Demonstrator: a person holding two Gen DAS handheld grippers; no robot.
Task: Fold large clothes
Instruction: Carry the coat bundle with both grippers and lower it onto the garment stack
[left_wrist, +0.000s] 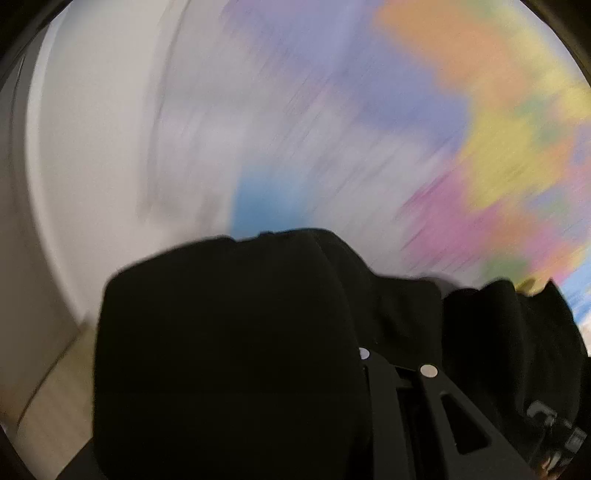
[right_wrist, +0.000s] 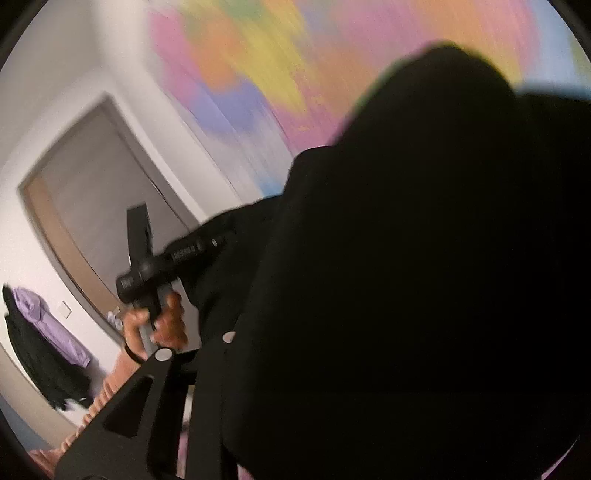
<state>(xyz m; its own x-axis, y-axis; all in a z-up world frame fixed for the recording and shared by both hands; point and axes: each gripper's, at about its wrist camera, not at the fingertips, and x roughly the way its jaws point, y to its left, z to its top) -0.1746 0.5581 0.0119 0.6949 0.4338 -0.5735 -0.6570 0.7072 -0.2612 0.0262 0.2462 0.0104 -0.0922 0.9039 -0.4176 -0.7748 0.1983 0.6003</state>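
Note:
A large black garment (left_wrist: 229, 332) is lifted in the air and drapes over my left gripper (left_wrist: 391, 354), whose jaws stand close together on the cloth. In the right wrist view the same black garment (right_wrist: 406, 277) covers most of the frame and hangs over my right gripper (right_wrist: 195, 347), which is shut on its edge. The left gripper with the person's hand (right_wrist: 155, 288) shows to the left in that view, holding the other end of the cloth. Both sets of fingertips are hidden by the fabric. Both views are blurred by motion.
A pastel multicoloured wall hanging (left_wrist: 480, 129) fills the background, also seen in the right wrist view (right_wrist: 277, 55). A brown door (right_wrist: 96, 192) stands in a white wall. Purple and black clothes (right_wrist: 48, 339) hang at the lower left.

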